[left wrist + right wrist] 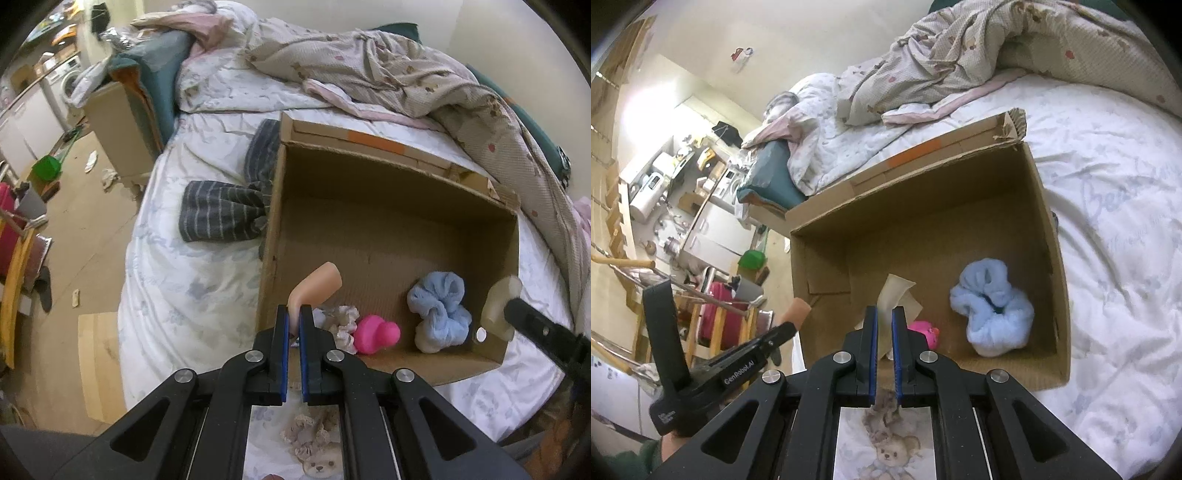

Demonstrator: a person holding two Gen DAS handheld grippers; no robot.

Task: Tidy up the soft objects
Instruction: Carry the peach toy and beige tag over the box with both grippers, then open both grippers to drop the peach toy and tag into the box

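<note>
An open cardboard box (369, 236) lies on the bed. My left gripper (293, 314) is shut on a peach soft piece (317, 282) above the box's near left corner. My right gripper (884, 317) is shut on a cream soft piece (894, 293) over the box; in the left wrist view that piece (504, 295) shows at the box's right wall. Inside the box (923, 229) lie a light blue rolled towel (439, 314) (991, 310), a pink soft toy (375, 332) (923, 330) and a frilly beige scrunchie (343, 321).
A dark striped cloth (221, 216) lies on the white sheet (184, 288) left of the box. A crumpled quilt (388, 74) is heaped behind it. The bed edge drops to a wooden floor (74, 236) on the left. A bear-print cloth (886, 450) lies under the grippers.
</note>
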